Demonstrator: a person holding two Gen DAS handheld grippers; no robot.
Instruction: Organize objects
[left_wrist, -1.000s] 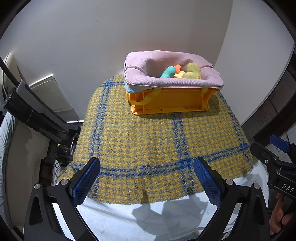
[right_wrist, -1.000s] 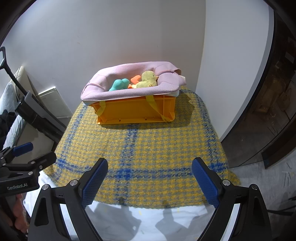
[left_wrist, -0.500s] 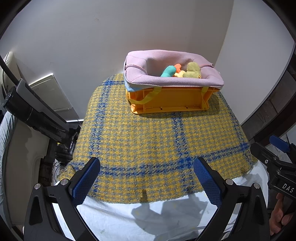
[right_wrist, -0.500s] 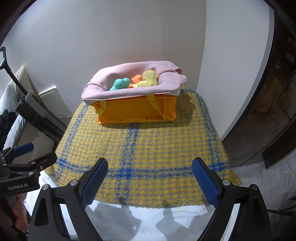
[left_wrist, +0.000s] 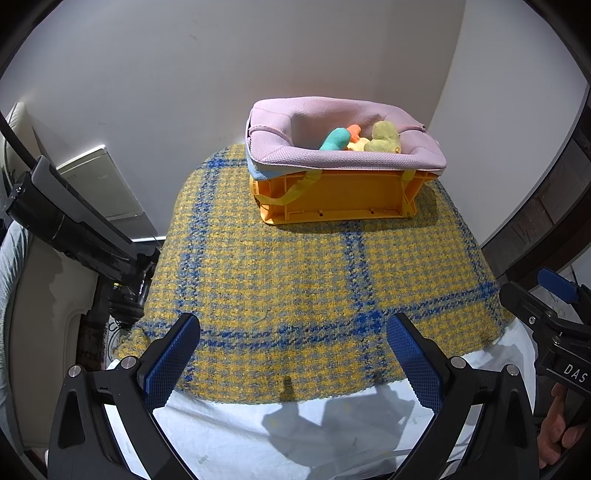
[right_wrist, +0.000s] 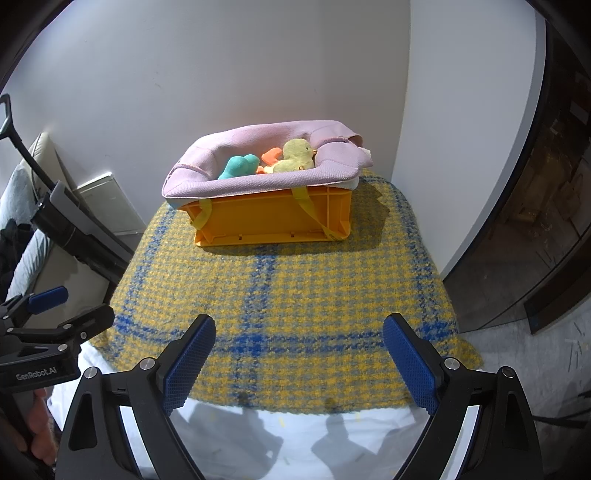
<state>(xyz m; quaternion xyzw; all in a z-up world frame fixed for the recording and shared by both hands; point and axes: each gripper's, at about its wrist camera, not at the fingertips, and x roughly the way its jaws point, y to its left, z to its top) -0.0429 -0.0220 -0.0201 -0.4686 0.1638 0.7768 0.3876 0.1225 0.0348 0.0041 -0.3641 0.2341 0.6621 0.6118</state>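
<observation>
now: plaid blanket (left_wrist: 295, 280) covers the bench; orange crate (left_wrist: 340, 199) at its far end, pink bag (left_wrist: 343, 158) inside holding plush toys (right_wrist: 295, 157). my left hand-held gripper (left_wrist: 293, 354) and right hand-held gripper (right_wrist: 299, 354) both spread apart, empty.

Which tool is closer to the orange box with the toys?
Hard to tell: neither is clearly closer. The left tool and right tool both hang open over the blanket's near edge, far from the orange box.

toys (left_wrist: 369, 138) in crate (left_wrist: 340, 195), (rearward) on blanket (left_wrist: 314, 280)
</observation>
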